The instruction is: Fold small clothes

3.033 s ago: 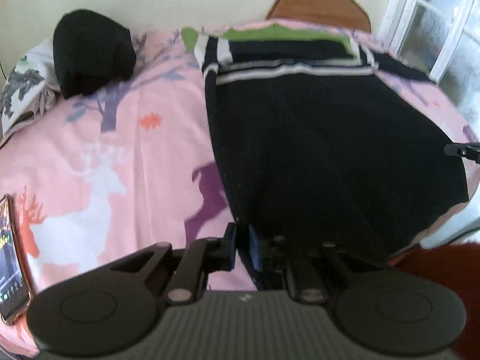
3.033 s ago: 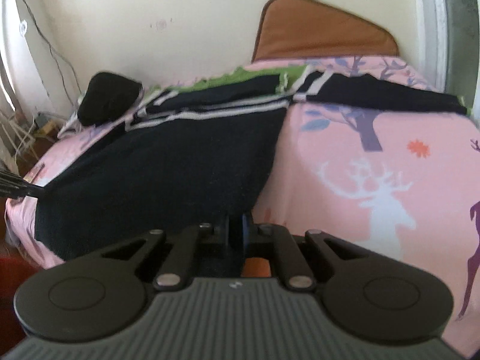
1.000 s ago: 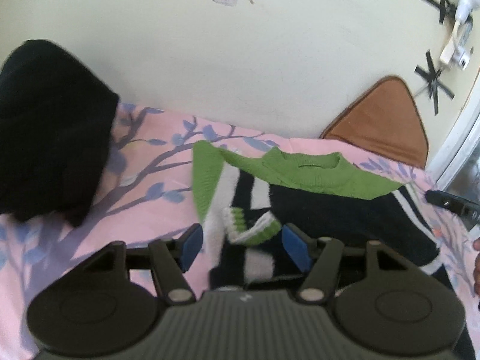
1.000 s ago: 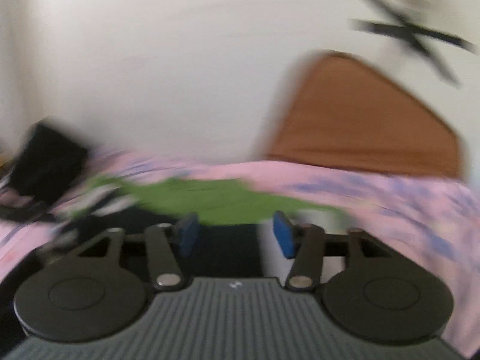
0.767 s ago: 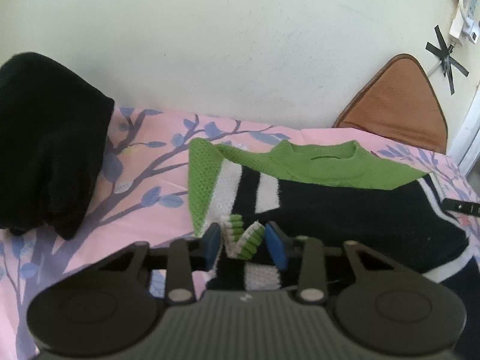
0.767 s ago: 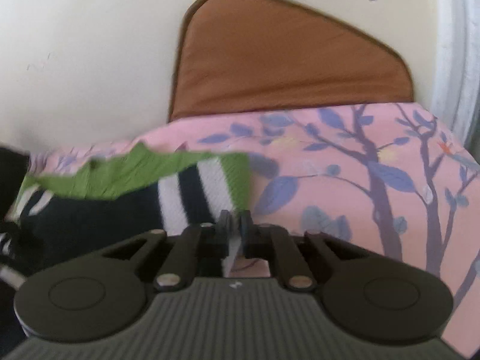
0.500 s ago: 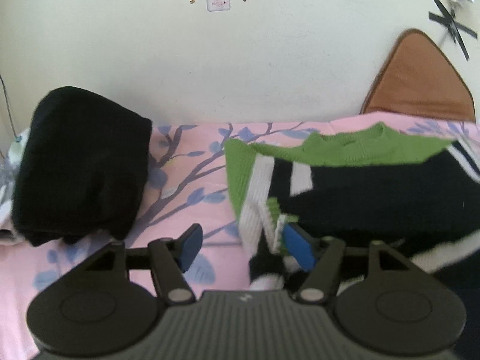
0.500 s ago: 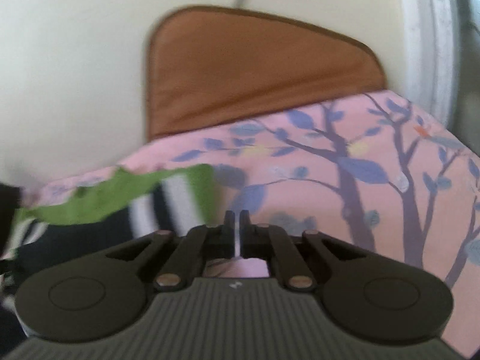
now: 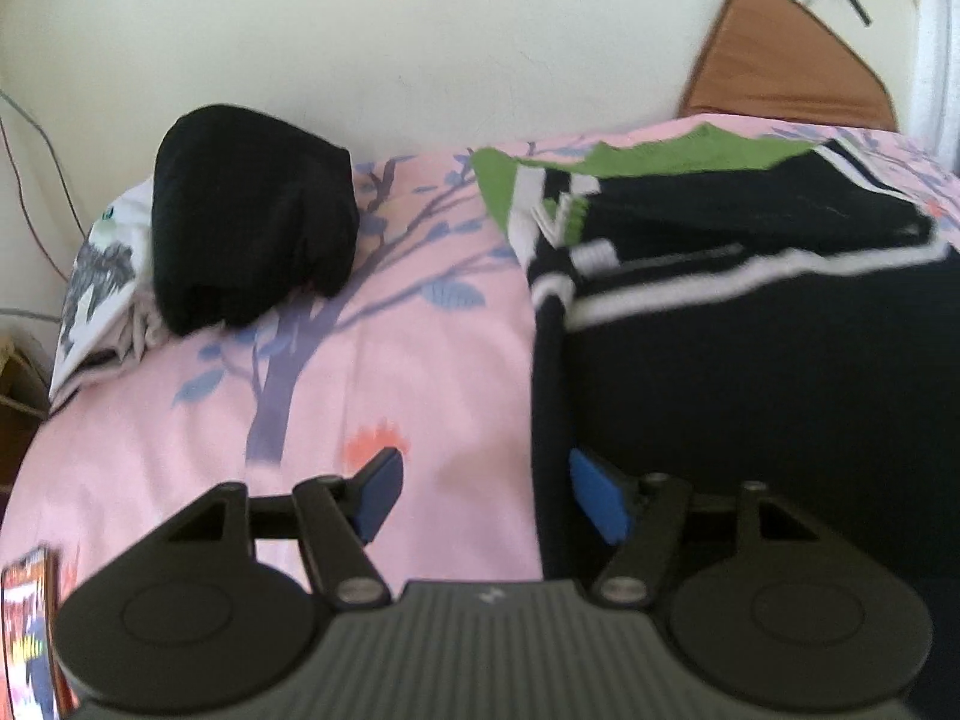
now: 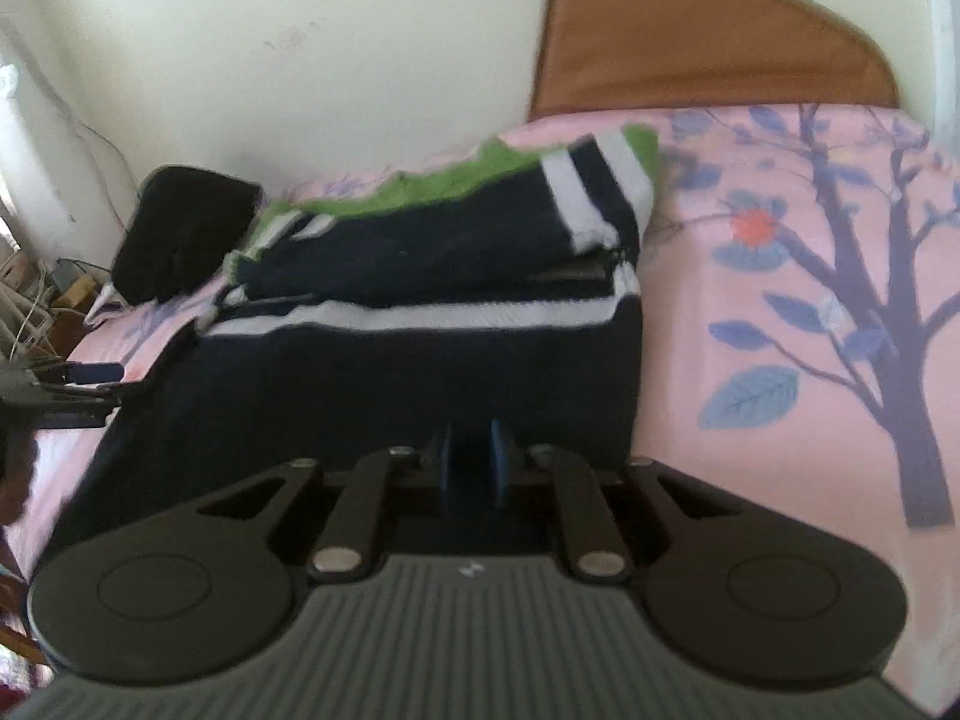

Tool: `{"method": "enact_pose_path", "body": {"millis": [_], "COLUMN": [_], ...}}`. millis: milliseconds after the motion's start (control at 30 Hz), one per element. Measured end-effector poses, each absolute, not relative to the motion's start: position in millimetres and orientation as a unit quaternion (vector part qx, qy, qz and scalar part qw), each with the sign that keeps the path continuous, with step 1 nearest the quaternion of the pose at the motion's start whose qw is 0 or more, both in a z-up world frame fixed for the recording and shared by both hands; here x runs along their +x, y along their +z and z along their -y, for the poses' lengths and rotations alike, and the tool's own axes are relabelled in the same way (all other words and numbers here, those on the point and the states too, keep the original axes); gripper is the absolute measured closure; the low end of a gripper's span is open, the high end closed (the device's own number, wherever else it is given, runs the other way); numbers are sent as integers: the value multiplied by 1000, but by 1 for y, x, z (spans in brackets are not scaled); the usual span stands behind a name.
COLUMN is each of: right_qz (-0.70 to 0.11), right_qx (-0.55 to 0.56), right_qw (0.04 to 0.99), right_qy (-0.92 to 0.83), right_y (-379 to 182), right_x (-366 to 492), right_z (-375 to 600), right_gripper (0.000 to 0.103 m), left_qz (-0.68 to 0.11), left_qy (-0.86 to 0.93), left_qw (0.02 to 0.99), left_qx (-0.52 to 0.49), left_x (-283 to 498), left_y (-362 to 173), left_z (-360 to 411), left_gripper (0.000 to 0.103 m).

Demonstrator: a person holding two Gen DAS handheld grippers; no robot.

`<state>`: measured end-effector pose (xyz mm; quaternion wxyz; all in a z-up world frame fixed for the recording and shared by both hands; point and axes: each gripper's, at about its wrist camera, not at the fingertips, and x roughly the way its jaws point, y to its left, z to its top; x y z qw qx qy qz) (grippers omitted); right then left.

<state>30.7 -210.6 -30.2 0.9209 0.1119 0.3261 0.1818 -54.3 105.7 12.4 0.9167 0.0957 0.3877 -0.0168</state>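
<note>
A black sweater (image 9: 750,372) with white stripes and a green collar lies flat on the pink bed sheet (image 9: 390,360), both sleeves folded across its chest. My left gripper (image 9: 489,498) is open low over the sweater's left edge, which runs between the two blue pads untouched. In the right wrist view the sweater (image 10: 390,372) fills the middle. My right gripper (image 10: 471,462) hovers at its lower right part. Its jaws are a narrow gap apart and opening. Black knit shows in the gap, and I see no pad pressing on it. The left gripper (image 10: 90,372) shows at the far left.
A folded black garment (image 9: 246,222) rests on a patterned pillow (image 9: 96,294) at the back left. A brown cushion (image 10: 708,42) leans on the wall behind the bed. A phone (image 9: 30,630) lies at the near left edge. Cables (image 10: 36,300) hang beside the bed.
Both grippers drew back from the collar end to the sweater's lower part. The left one let the striped cuff go and stays open. The right one went from shut to slightly apart.
</note>
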Motion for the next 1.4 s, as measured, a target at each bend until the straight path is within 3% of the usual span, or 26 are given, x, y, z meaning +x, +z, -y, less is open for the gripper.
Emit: {"method": "enact_pose_path", "body": {"millis": [167, 267, 333, 467, 500, 567, 633, 667, 700, 733, 1000, 1133, 1200, 1233, 1267, 1333, 1400], "right_qz": [-327, -326, -326, -338, -342, -351, -361, -352, -352, -360, -307, -276, -268, -264, -262, -287, -304], "right_qx": [133, 148, 172, 204, 208, 215, 208, 201, 193, 185, 216, 229, 231, 238, 241, 211, 211], "right_qw": [915, 909, 904, 896, 894, 887, 882, 887, 888, 886, 892, 902, 908, 911, 914, 923, 921], "right_qy": [196, 213, 216, 203, 201, 208, 219, 220, 223, 224, 252, 240, 225, 210, 196, 144, 123], "right_y": [-20, -14, -15, -25, -28, -34, -43, -44, -45, -44, -3, 14, 15, 12, 8, -4, -10], "right_x": [-19, -59, -87, -123, -130, -135, -136, -136, -134, -128, -96, -45, -8, 15, 31, 62, 67], "right_z": [227, 244, 255, 267, 268, 264, 255, 250, 246, 241, 263, 272, 273, 271, 270, 266, 270], "right_gripper": [80, 74, 63, 58, 58, 58, 61, 63, 78, 92, 93, 93, 93, 90, 89, 63, 60], "left_qz": [-432, -468, -477, -493, -495, -491, -491, -494, -497, -498, -437, -401, -389, -387, -388, -402, -413], "left_qy": [-96, -128, -133, -145, -148, -147, -157, -156, -158, -160, -177, -173, -152, -134, -103, -52, -75], "left_qw": [896, 874, 868, 858, 856, 858, 856, 854, 853, 852, 870, 883, 892, 897, 903, 905, 898], "left_qx": [27, -17, -24, -24, -13, 24, 39, 36, 29, 18, -144, -170, -174, -166, -149, -127, -129], "left_x": [-111, -141, -161, -183, -188, -195, -194, -191, -191, -189, -149, -88, -47, -29, -14, 2, -1], "left_y": [19, 15, 16, 19, 18, 18, 18, 19, 20, 22, 65, 79, 80, 77, 73, 62, 50], "left_z": [-127, -140, -142, -133, -127, -115, -107, -107, -111, -115, -168, -171, -164, -158, -153, -147, -153], "left_gripper": [40, 40, 40, 45, 49, 79, 90, 90, 90, 91, 91, 91, 85, 75, 58, 54, 48]}}
